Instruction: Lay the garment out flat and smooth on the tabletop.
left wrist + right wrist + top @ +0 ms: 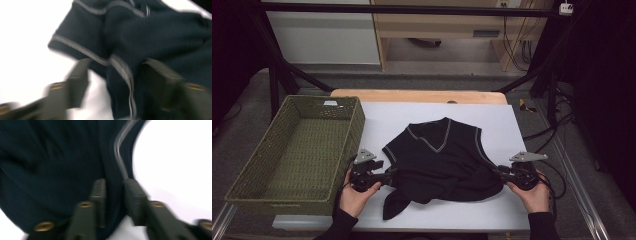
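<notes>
A black sleeveless vest point(442, 155) with grey trim and a V-neck lies crumpled on the white table cover point(497, 117). My left gripper point(390, 175) is at the vest's left edge. In the left gripper view its jaws stand wide apart point(118, 82), and the trimmed armhole edge point(122, 70) runs loosely between them. My right gripper point(502, 172) is at the vest's right edge. Its jaws point(115, 200) stand a little apart around a fold of dark fabric point(113, 175) beside the grey trim. Both gripper views are blurred.
A green woven basket point(357, 120) stands empty at the table's left, close to my left hand. The wooden table edge point(412, 94) shows at the back. Dark frame posts point(274, 85) rise at both sides. Bare white cover lies in front of the vest.
</notes>
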`<state>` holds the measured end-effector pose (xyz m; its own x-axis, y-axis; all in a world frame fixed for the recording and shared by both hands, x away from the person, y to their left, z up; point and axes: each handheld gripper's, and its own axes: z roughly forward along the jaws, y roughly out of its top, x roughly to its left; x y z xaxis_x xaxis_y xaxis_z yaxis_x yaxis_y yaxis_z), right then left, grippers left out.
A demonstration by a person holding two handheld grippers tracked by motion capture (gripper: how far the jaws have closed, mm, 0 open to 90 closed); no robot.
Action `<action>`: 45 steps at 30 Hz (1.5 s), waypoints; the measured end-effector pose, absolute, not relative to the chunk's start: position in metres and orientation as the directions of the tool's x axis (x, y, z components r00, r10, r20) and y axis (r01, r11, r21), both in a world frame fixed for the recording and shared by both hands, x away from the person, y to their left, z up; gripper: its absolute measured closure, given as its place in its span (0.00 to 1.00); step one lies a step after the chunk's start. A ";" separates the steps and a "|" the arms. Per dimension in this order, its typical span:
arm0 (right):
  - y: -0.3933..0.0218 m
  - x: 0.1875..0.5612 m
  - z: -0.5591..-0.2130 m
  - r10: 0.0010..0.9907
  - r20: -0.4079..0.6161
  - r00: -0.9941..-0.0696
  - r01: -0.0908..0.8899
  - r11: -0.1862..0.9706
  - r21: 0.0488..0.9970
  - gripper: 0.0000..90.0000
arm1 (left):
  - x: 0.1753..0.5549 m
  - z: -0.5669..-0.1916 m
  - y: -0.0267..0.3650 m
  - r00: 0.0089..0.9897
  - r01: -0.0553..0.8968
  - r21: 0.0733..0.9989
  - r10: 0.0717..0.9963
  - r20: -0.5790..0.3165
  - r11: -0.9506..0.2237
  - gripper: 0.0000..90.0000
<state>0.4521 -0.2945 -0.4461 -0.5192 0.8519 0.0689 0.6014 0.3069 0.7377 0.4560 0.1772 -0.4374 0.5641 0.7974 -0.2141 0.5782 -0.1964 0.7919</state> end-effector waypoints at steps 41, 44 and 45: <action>-0.247 0.586 -0.481 0.926 0.036 -0.375 0.638 0.230 0.735 0.65 | 0.557 -0.476 0.166 0.454 0.655 0.716 0.883 -0.115 -0.243 0.77; -0.247 0.586 -0.479 0.919 0.073 -0.386 0.652 0.216 0.727 0.84 | 0.559 -0.475 0.166 0.452 0.671 0.703 0.882 -0.134 -0.237 0.82; -0.247 0.586 -0.479 0.919 0.086 -0.384 0.656 0.207 0.726 0.86 | 0.560 -0.474 0.167 0.449 0.677 0.698 0.882 -0.143 -0.232 0.83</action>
<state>0.5864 -0.2468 -0.4791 -0.3845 0.9192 0.0856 0.6564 0.2070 0.7255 0.5601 0.1666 -0.4743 0.4494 0.8818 -0.1428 0.6771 -0.2320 0.6984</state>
